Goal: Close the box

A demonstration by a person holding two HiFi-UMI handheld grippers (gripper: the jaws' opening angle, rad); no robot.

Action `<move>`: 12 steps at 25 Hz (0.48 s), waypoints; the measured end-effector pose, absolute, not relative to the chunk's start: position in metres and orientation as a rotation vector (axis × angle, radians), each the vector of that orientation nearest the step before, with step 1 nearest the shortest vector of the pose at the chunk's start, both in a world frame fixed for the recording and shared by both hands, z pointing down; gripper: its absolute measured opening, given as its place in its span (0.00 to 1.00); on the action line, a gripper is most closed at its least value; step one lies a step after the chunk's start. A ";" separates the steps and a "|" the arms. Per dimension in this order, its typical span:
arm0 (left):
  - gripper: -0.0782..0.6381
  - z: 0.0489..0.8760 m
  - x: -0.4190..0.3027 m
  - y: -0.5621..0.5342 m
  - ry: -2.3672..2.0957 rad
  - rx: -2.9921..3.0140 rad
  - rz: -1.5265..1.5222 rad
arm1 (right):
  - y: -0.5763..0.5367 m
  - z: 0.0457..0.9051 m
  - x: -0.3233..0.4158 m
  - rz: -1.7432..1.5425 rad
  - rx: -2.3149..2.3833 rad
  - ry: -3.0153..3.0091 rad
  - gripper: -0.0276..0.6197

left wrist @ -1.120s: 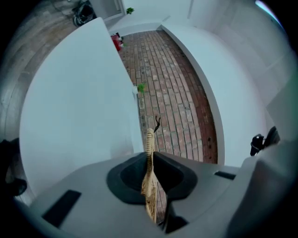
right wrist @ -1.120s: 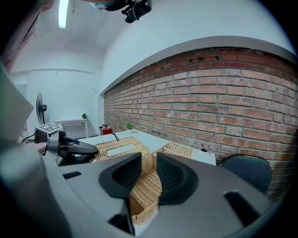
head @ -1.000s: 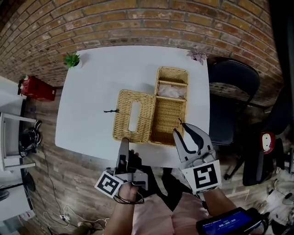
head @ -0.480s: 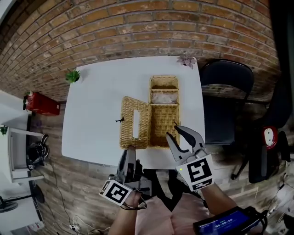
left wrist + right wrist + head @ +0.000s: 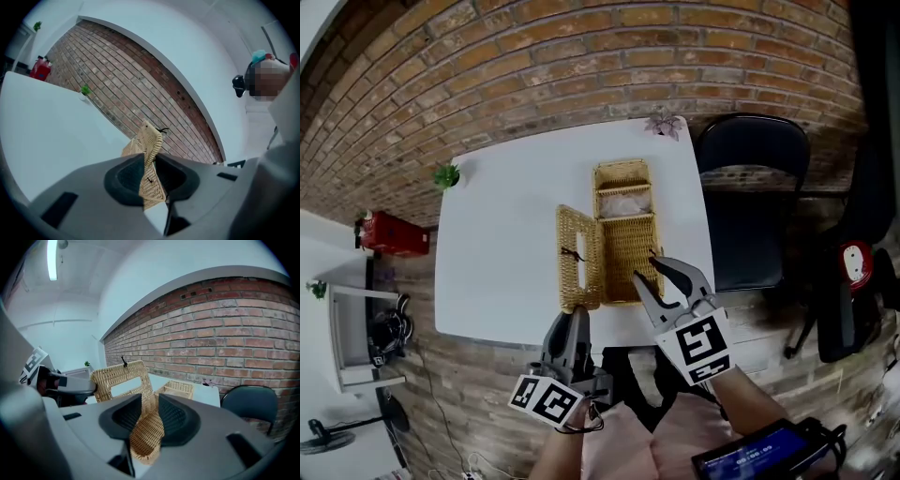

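The wicker box (image 5: pixel 630 246) sits toward the right of the white table (image 5: pixel 497 244). Its slotted lid (image 5: pixel 578 258) stands nearly upright along its left side. The left gripper (image 5: pixel 573 317) pinches the lid's near edge in narrow jaws that have just been opening. The right gripper (image 5: pixel 650 277) clamps the box's near wall, its wider jaws lately easing apart. A green plant (image 5: pixel 445 175) stands far left and a black chair (image 5: pixel 752 187) stands to the right. Something pale in the far compartment cannot be made out.
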State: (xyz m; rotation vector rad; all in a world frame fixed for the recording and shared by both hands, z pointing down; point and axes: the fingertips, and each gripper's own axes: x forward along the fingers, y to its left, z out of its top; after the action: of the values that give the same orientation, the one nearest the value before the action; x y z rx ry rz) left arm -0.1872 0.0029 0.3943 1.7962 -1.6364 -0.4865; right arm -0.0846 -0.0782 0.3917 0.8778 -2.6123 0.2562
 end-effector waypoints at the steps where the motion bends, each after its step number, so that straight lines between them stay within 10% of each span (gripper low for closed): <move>1: 0.20 0.394 -0.184 0.003 -1.638 1.813 -0.462 | -0.079 0.392 -0.083 0.261 0.878 -2.612 0.22; 12: 0.21 0.388 -0.159 -0.004 -1.666 1.957 -0.236 | -0.081 0.395 -0.070 0.294 0.895 -2.597 0.22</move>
State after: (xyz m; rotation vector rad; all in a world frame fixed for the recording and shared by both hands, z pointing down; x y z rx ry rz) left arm -0.1590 -0.0038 0.3875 1.9574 -1.6661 -0.2362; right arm -0.0695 -0.0807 0.3951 0.8953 -2.5973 0.2937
